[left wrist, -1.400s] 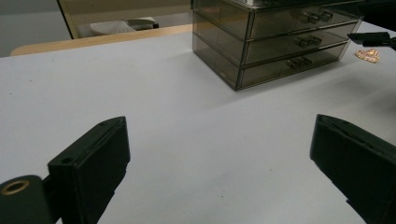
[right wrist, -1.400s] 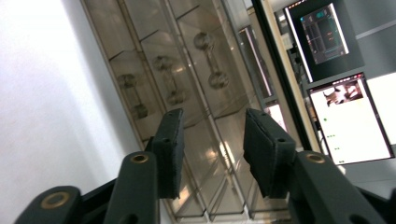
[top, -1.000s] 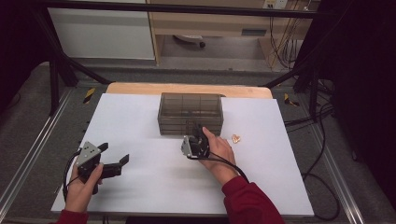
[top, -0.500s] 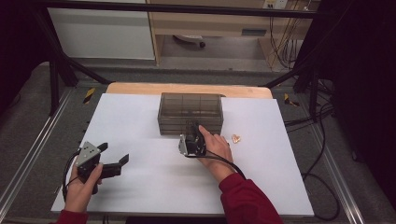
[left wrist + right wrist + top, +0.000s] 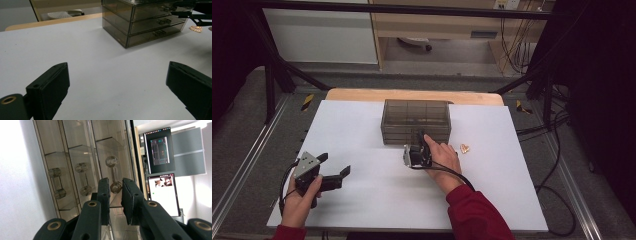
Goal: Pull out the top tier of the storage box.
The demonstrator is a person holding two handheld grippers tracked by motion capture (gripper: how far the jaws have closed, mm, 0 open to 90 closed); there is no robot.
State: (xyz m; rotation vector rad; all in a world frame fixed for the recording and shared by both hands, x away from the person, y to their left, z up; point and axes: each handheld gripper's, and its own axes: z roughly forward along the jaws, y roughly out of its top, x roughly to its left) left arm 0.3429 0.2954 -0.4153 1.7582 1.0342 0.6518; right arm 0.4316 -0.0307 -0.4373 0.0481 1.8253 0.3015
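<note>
From above, my right gripper (image 5: 416, 145) meets the drawer unit (image 5: 416, 117) near the table's far edge. Its own view shows jaws closing around a handle (image 5: 114, 175), pads not yet pressing. My left gripper (image 5: 332, 172) gapes, empty.

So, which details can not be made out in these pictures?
- Contact: in the right gripper view, whether the right gripper, its jaws just closing, already presses the top drawer handle; the pads hide it.
- Drawer contents: smoky walls of the drawer organizer blur them.
- Small gold object: too small in the high view.
</note>
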